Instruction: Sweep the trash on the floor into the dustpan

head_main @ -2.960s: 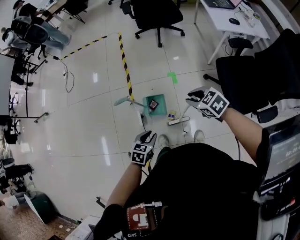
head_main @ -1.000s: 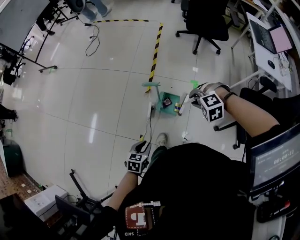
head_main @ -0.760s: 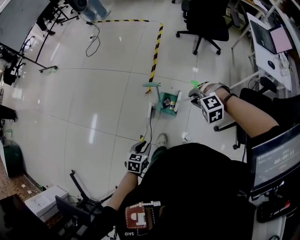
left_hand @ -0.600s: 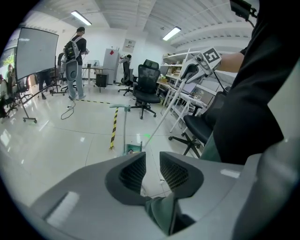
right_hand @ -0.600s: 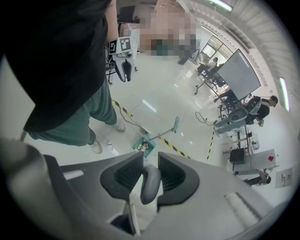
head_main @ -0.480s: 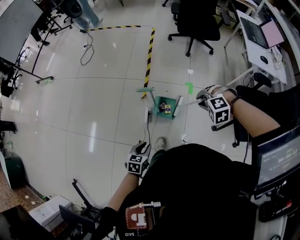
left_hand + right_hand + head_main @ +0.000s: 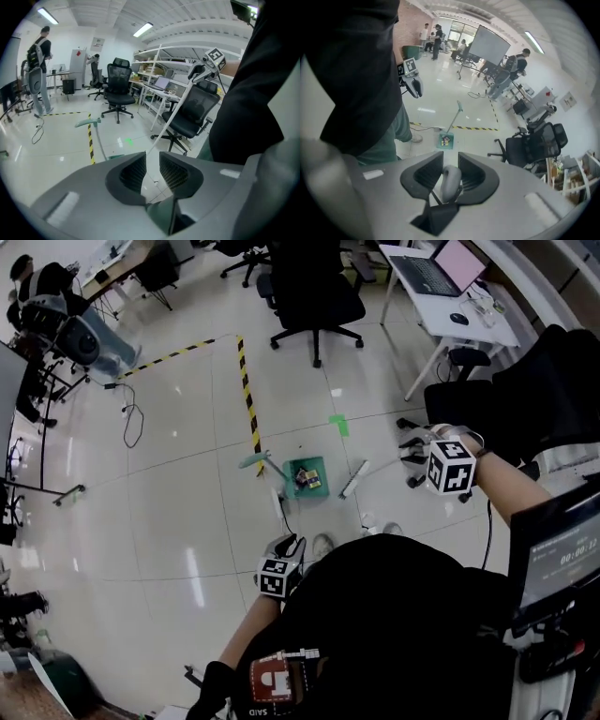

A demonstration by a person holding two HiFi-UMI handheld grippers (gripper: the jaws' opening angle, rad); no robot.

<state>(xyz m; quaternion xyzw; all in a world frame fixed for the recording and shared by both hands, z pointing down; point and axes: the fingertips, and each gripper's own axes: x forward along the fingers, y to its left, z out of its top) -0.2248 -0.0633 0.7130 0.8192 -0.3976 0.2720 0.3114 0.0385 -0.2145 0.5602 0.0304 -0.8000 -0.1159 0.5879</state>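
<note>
The teal dustpan [image 7: 307,474] stands on the floor with several bits of trash [image 7: 305,480] inside, and its long handle [image 7: 253,462] rises free. To its right lies the white broom head [image 7: 353,479]. My right gripper [image 7: 415,440] is shut on the top of the broom stick, whose grey end [image 7: 450,180] shows between the jaws. The right gripper view also has the dustpan [image 7: 446,139] far below. My left gripper [image 7: 284,554] hangs near my body, apart from the pan. Its jaws [image 7: 152,161] are closing with nothing between them.
Yellow-black tape [image 7: 248,381] runs across the floor behind the pan, with a green mark [image 7: 340,425] beside it. A black cable [image 7: 279,512] trails toward my shoes [image 7: 322,545]. Black office chairs [image 7: 314,287] and a white desk [image 7: 450,296] stand behind and to the right.
The broom pushed the small yellow piece from the floor into the dustpan, then swung off to the pan's right. The left gripper stayed near my body.
</note>
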